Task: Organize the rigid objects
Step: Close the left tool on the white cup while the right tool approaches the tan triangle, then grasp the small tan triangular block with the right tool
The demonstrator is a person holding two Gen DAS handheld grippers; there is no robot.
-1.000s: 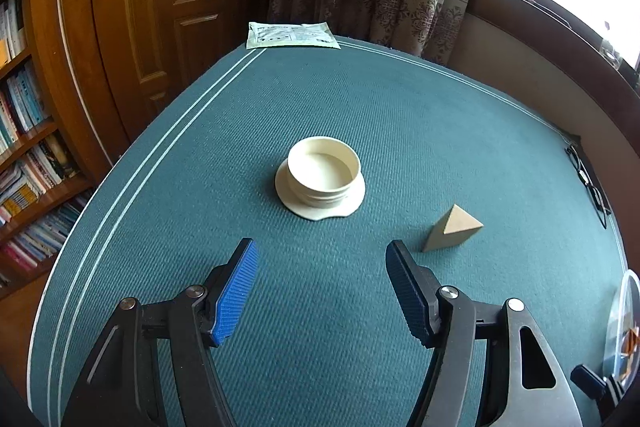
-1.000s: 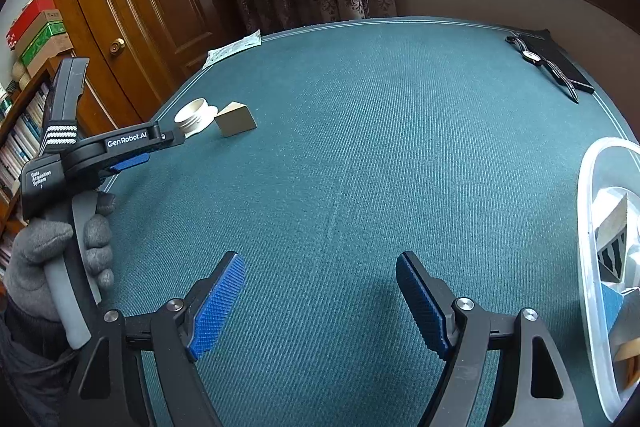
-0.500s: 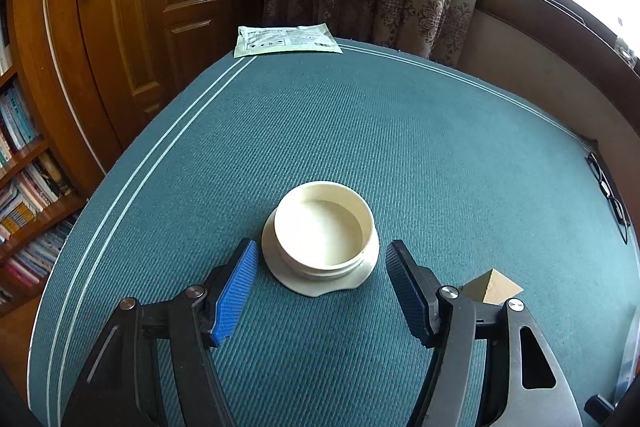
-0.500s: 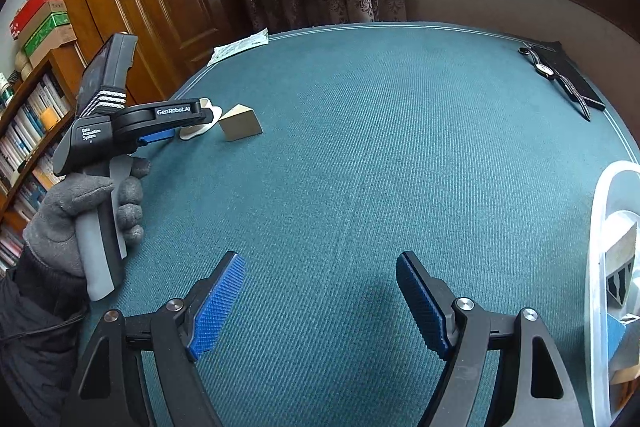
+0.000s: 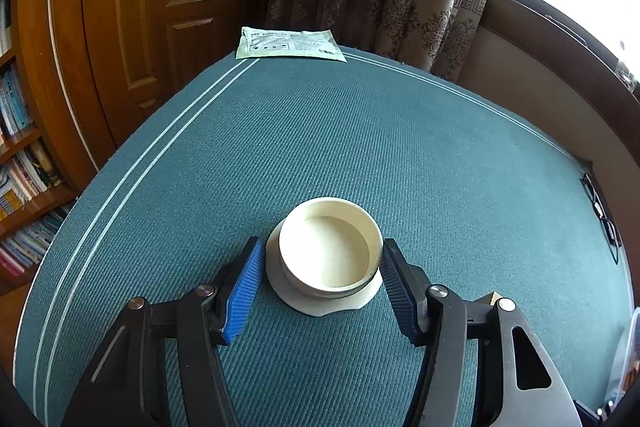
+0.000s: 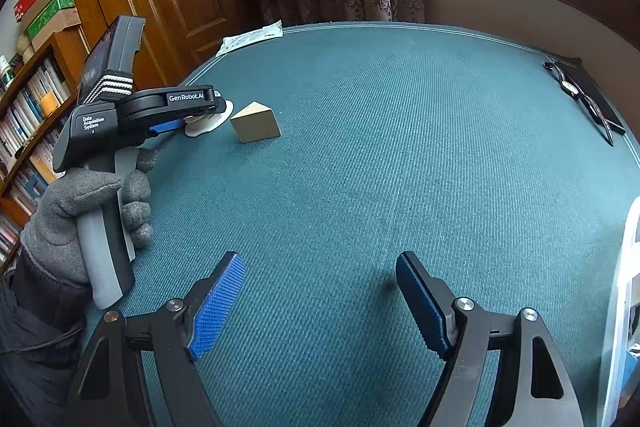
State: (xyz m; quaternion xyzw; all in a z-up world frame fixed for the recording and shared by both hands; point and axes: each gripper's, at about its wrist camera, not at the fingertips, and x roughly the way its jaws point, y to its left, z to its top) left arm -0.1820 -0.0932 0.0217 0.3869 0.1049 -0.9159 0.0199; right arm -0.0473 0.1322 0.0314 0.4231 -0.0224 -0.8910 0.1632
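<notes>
Black plastic, lettered "GenRobot.AI", the left gripper [image 5: 322,283] spreads around the cream round flanged cap [image 5: 329,254]; the right gripper [image 6: 320,301] gapes wide.

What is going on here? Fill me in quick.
A person with a handheld gripper in each hand is tidying a green table. The left gripper has its jaws open around a cream cup on a flat disc, not clamped yet. The right gripper hangs open over bare cloth. A wooden wedge sits beside the cup.
</notes>
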